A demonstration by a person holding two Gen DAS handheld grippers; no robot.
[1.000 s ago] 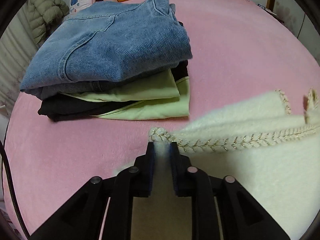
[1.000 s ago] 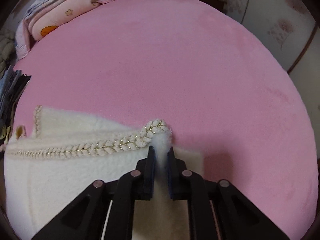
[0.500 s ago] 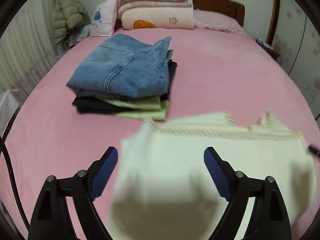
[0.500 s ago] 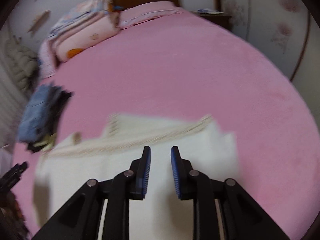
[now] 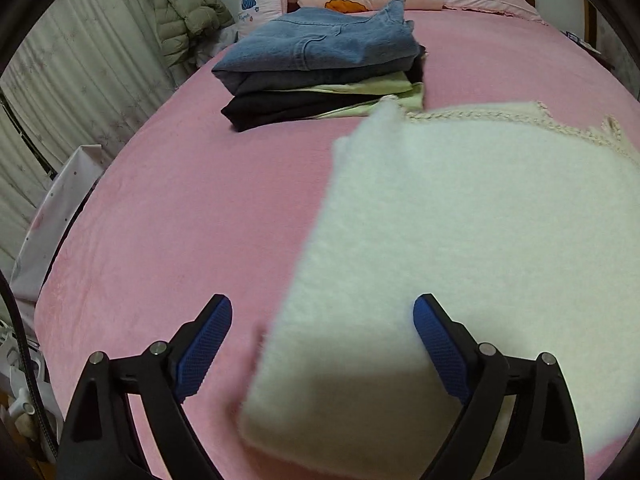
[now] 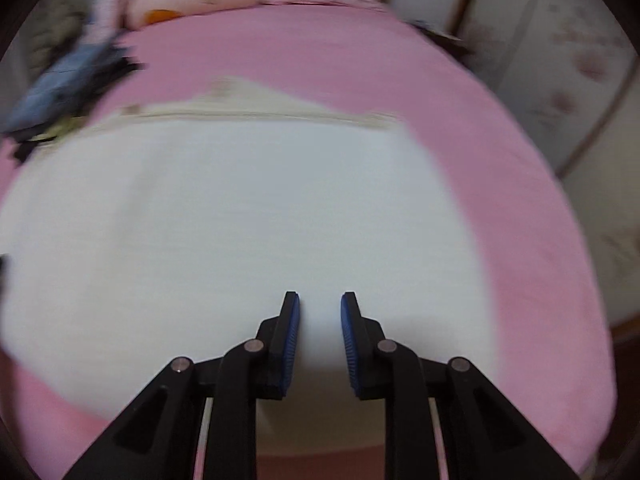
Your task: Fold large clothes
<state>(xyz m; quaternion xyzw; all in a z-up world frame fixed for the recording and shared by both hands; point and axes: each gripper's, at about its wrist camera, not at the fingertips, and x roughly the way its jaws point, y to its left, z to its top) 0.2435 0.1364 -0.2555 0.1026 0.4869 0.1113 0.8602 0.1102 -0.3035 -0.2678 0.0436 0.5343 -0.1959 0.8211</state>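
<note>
Sweater [image 5: 472, 240], folded on the bed [image 5: 180, 208], stack [image 5: 320, 64] at 11 o'clock; looks soft, floppy, best pinched at corners. Left gripper [image 5: 322, 344] wide apart, right gripper [image 6: 320, 344] slightly apart, both empty.

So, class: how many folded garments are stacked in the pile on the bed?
3 visible: blue jeans on top, light green garment beneath, black garment at the bottom. More may be hidden between layers.

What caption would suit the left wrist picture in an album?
Open left tongs above a folded cream fleece garment on a pink bed, a stack of folded clothes behind.
</note>
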